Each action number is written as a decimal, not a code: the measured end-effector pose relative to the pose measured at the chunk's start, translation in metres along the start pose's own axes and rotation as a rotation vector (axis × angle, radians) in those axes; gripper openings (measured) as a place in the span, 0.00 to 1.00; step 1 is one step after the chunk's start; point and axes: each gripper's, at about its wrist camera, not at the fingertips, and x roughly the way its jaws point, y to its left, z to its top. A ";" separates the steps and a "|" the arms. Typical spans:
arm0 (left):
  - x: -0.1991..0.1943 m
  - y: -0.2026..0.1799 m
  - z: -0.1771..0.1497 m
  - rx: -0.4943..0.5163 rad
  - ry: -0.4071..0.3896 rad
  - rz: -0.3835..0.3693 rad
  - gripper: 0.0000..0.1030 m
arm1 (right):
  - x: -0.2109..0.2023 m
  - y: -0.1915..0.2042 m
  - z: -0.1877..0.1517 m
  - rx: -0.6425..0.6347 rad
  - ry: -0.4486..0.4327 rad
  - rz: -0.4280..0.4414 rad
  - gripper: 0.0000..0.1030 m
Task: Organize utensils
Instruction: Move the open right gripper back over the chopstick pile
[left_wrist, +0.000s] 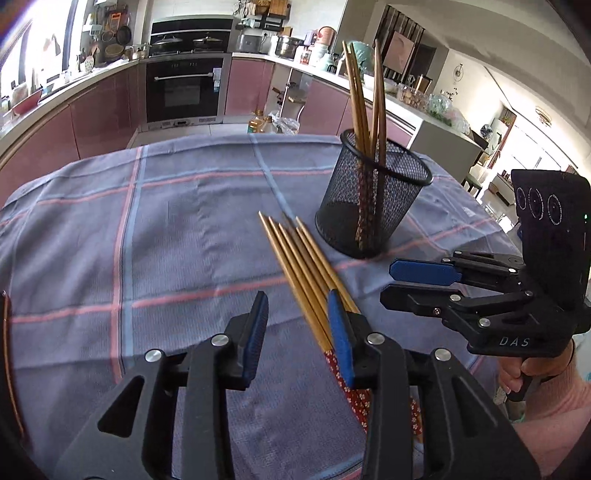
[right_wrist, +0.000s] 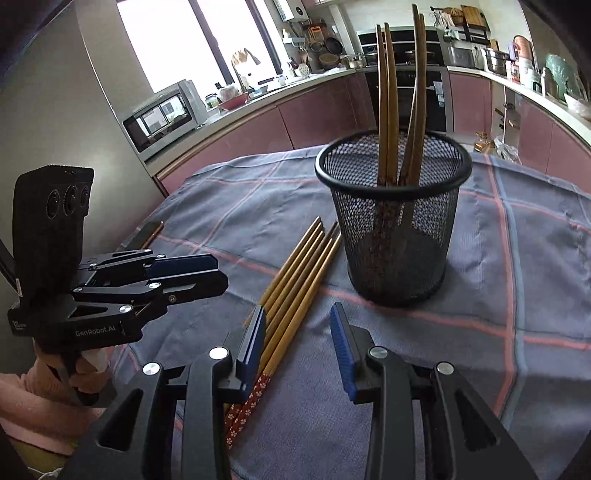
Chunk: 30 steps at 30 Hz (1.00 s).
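Several bamboo chopsticks (left_wrist: 301, 258) with red patterned ends lie side by side on the cloth; they also show in the right wrist view (right_wrist: 295, 280). A black mesh holder (left_wrist: 373, 199) stands upright behind them with several chopsticks (left_wrist: 364, 99) in it, also seen in the right wrist view (right_wrist: 395, 221). My left gripper (left_wrist: 299, 328) is open and empty, low over the loose chopsticks, its right finger beside them. My right gripper (right_wrist: 299, 339) is open and empty, its left finger over the same chopsticks. Each gripper shows in the other's view (left_wrist: 410, 280) (right_wrist: 207, 273).
The table carries a blue-grey checked cloth (left_wrist: 147, 229). A thin dark object (right_wrist: 146, 234) lies near the table's left edge in the right wrist view. Kitchen counters, an oven (left_wrist: 184, 88) and a microwave (right_wrist: 162, 114) stand beyond the table.
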 end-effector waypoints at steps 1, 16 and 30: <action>0.004 0.002 -0.005 -0.001 0.011 0.004 0.33 | 0.002 0.000 -0.003 0.004 0.007 -0.003 0.33; 0.020 -0.005 -0.016 -0.016 0.054 0.016 0.37 | 0.010 0.007 -0.017 -0.004 0.022 -0.052 0.33; 0.026 -0.014 -0.015 0.036 0.060 0.076 0.37 | 0.017 0.016 -0.016 -0.055 0.027 -0.109 0.32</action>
